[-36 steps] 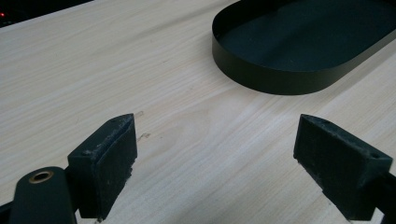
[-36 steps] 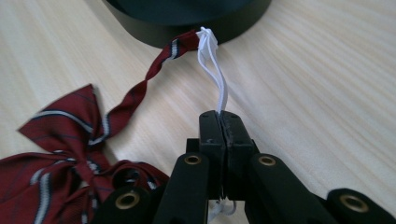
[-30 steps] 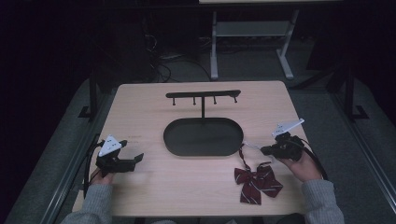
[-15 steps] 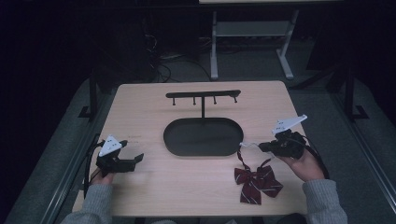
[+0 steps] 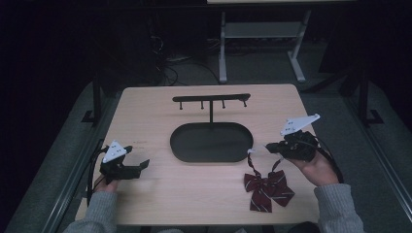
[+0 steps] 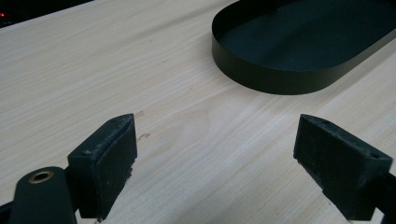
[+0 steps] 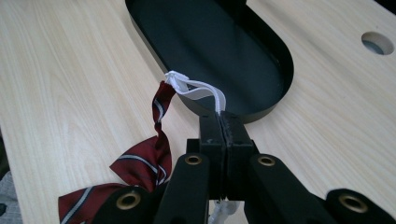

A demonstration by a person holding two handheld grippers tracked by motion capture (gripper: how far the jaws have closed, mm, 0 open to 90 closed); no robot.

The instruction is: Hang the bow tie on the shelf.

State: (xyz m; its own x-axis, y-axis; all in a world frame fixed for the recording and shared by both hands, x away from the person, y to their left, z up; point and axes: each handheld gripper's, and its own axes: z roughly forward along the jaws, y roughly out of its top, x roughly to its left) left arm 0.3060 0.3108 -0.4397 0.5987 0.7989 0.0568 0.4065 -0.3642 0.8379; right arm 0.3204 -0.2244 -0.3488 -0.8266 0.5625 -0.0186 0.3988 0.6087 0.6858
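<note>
1. The right hand-held gripper (image 5: 270, 147) sits at about 4 o'clock on the bench (image 5: 194, 194); its jaws are pressed together on the white elastic strap (image 7: 201, 89) of the bow tie (image 5: 268, 188).
2. The bow tie, dark red with pale stripes, lies on the bench at roughly 5 o'clock, just below that gripper; its strap rises to the jaws, beside the rim of the black oval tray (image 5: 209, 141).
3. The tray sits at the bench centre; a black hook stand (image 5: 212, 98) rises from its 12 o'clock edge.
4. The left hand-held gripper (image 6: 215, 154) rests near 8 o'clock, well apart from the tie; its jaws are spread wide over bare wood, holding nothing.
</note>
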